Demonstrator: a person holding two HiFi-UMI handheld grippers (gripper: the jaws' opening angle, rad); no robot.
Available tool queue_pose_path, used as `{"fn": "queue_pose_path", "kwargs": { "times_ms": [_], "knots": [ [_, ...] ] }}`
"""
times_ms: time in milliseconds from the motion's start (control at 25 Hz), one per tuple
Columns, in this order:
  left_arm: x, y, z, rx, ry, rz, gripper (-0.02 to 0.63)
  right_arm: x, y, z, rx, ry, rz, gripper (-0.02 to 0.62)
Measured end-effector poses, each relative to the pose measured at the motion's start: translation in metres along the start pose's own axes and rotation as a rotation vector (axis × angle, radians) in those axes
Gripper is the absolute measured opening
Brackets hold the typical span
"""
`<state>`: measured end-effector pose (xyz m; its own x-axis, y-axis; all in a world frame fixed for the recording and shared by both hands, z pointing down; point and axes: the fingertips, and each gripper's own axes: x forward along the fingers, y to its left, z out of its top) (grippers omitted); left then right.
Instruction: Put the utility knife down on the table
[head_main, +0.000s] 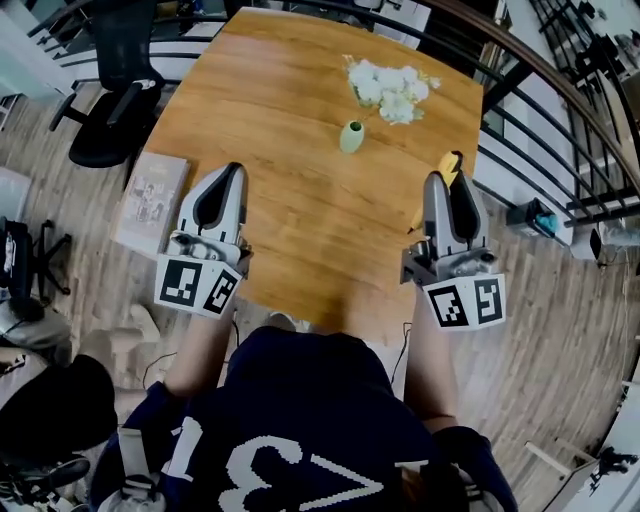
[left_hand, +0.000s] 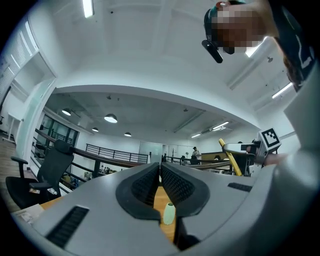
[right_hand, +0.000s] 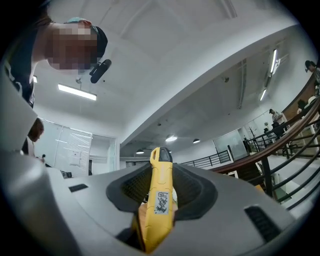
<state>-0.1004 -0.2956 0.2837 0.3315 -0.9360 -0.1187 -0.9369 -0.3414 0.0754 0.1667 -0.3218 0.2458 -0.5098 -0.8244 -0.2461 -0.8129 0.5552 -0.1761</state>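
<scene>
A yellow utility knife (right_hand: 159, 200) with a dark tip stands clamped between the jaws of my right gripper (right_hand: 160, 187), pointing forward past the fingertips. In the head view the right gripper (head_main: 447, 185) hovers over the right part of the wooden table (head_main: 290, 130), and the yellow utility knife (head_main: 450, 163) pokes out at its front. My left gripper (head_main: 228, 178) is over the table's left front part, its jaws pressed together with nothing between them. In the left gripper view the left gripper (left_hand: 160, 172) shows its pads touching.
A small green vase (head_main: 352, 137) with white flowers (head_main: 390, 88) stands at the table's middle back. A black office chair (head_main: 115, 95) and a book (head_main: 150, 200) lie left of the table. A railing (head_main: 560, 120) runs along the right.
</scene>
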Motion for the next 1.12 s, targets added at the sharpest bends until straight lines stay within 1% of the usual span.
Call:
{"fn": "queue_pose_path", "kwargs": {
  "times_ms": [200, 360, 560, 840, 960, 1040, 1120],
  "knots": [
    [0.022, -0.004, -0.026, -0.015, 0.043, 0.014, 0.023, 0.016, -0.024, -0.041, 0.032, 0.083, 0.007, 0.141],
    [0.032, -0.002, -0.054, -0.043, 0.092, 0.008, 0.023, 0.021, -0.033, -0.089, 0.017, 0.194, -0.006, 0.141],
    [0.043, -0.003, -0.091, -0.06, 0.17, -0.035, 0.023, 0.014, -0.045, -0.178, -0.006, 0.403, -0.056, 0.141],
    [0.052, 0.0, -0.13, -0.088, 0.257, -0.09, 0.023, -0.014, -0.067, -0.311, 0.064, 0.722, -0.158, 0.141],
    [0.053, 0.002, -0.141, -0.095, 0.284, -0.105, 0.023, -0.025, -0.073, -0.351, 0.011, 0.849, -0.187, 0.141],
    [0.053, 0.003, -0.145, -0.096, 0.296, -0.117, 0.023, -0.033, -0.077, -0.37, -0.036, 0.92, -0.207, 0.141],
    [0.053, 0.004, -0.148, -0.093, 0.303, -0.126, 0.023, -0.039, -0.079, -0.383, -0.052, 0.974, -0.223, 0.146]
  ]
}}
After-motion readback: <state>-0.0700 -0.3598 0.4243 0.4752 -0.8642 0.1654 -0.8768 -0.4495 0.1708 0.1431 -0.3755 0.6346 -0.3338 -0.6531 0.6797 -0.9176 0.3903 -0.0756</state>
